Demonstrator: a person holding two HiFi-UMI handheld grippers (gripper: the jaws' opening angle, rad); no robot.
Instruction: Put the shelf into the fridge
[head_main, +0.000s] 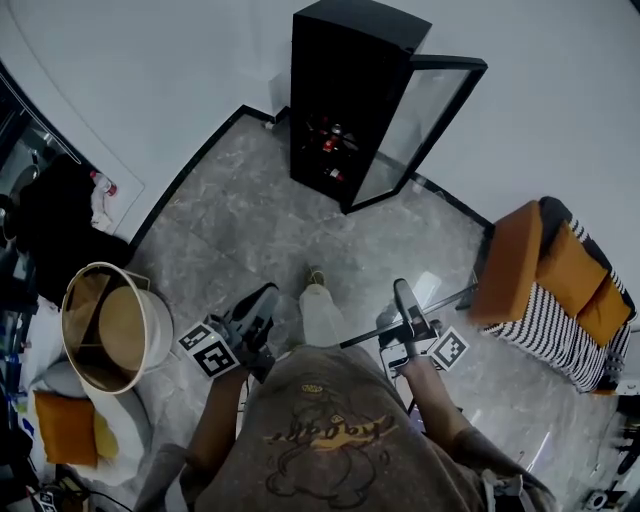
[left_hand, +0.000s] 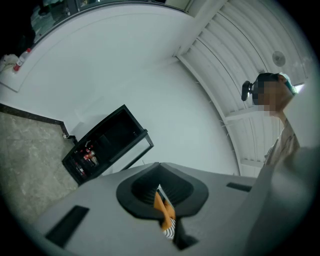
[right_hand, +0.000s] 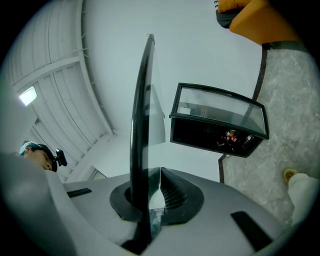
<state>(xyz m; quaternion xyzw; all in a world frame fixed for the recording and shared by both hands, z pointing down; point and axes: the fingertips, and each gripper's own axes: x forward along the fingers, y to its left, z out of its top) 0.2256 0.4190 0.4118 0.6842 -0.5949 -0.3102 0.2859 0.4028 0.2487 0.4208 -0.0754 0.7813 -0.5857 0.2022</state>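
- Round basket (head_main: 153, 338): it stands on the floor near your left side. If you swing wide to the left as you step off, you could knock it.
- Left gripper (head_main: 258, 312): its jaws are drawn almost together, with only a narrow slit between the pads (left_hand: 145, 192), and nothing is held in them. The shelf therefore has no second support. Any sag or twist of the pane goes uncorrected until you bring this gripper onto it.
- Fridge (head_main: 335, 90): it stands well apart from you across the floor. Its glass door (head_main: 415, 125) is swung open. Bottles (head_main: 330, 140) occupy a lower level inside. An approach off the centre line could drive a shelf corner into the door glass. Entering too low could strike the bottles.
- Shelf (right_hand: 140, 130): it is not yet in the fridge. It is a dark-rimmed glass pane, carried in front of you at your right side.
- Right gripper (right_hand: 147, 197): its jaws are clamped on one edge of the pane, which stands edge-on between them, and most of the pane hangs beyond the grip. Judged risk: smooth glass held at one edge can pivot or slide out under its own weight, particularly during a quick turn.
- Orange and striped chair (head_main: 510, 265): it sits just beside the shelf's outer end. Turning right before you move forward could clip the glass against it.
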